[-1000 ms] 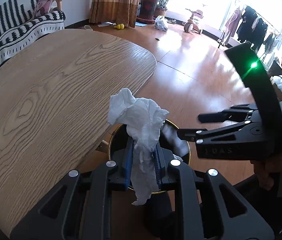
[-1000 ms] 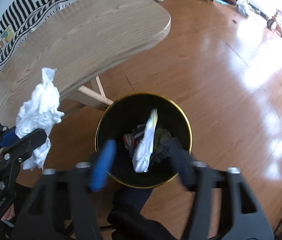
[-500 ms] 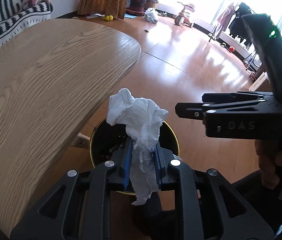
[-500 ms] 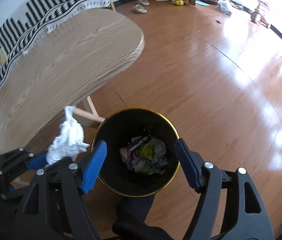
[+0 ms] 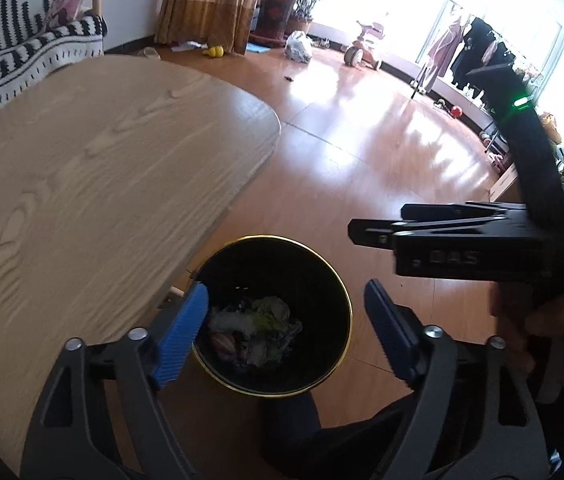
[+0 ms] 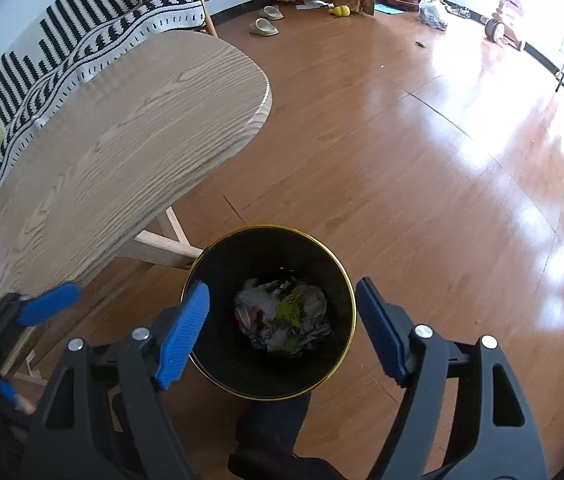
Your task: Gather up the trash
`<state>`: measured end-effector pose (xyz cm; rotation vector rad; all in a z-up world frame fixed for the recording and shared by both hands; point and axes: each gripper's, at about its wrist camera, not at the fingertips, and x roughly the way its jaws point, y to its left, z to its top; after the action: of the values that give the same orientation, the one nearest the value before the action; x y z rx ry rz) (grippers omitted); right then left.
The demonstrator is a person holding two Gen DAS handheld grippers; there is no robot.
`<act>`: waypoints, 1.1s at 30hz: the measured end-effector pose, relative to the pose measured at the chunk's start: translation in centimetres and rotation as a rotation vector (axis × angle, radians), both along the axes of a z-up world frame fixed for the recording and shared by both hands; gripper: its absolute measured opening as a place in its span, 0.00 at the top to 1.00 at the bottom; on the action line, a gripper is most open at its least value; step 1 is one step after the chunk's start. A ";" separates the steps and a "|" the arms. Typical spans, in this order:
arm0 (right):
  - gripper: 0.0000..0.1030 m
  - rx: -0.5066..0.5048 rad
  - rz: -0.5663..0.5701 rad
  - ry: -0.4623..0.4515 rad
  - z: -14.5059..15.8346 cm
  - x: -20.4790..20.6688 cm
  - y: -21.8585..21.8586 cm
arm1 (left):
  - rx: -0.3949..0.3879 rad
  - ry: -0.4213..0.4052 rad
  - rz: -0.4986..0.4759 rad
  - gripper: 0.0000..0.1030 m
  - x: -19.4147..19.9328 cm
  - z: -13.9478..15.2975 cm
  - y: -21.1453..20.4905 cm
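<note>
Left tongs (image 5: pixel 286 330): jaws opening, blue ribbed pads spread wide, released, nothing between them; they hang over the bin's mouth.
Right tongs (image 6: pixel 282 326): jaws opening, blue pads wide apart, grasping nothing, also poised above the bin; in the left wrist view they show side-on at 3 o'clock.
Bin: round black wastebasket with a gold rim (image 6: pixel 352 300), standing on the floor just beside the counter's edge.
Trash: crumpled white tissue, yellow-green wrapper and other scraps (image 6: pixel 282 318) lying at the bin's bottom.
Counter: light oak-grain rounded tabletop (image 5: pixel 94 184), at 10 o'clock from the bin.
Floor: glossy orange-brown wood boards (image 6: pixel 422 140), from 12 to 3 o'clock.
</note>
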<state>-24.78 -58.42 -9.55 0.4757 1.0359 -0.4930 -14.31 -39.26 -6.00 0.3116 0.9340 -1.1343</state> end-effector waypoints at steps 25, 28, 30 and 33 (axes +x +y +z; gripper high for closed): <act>0.15 -0.161 0.240 -0.009 7.5 9.3 14.2 | -0.037 -0.154 0.437 0.06 7.0 8.6 19.4; 0.08 -0.200 0.330 -0.087 9.1 12.8 18.1 | -0.011 -0.231 0.567 0.06 9.1 9.8 23.4; 0.08 -0.203 0.392 -0.130 9.6 15.1 20.4 | 0.003 -0.280 0.675 0.06 10.1 10.4 26.4; 0.08 -0.226 0.507 -0.194 10.3 18.5 25.2 | 0.014 -0.320 0.841 0.06 11.8 11.1 32.1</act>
<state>-6.26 -33.26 0.79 0.0482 0.8595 -0.1045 -2.51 -7.20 5.06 0.0809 0.6756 -0.2908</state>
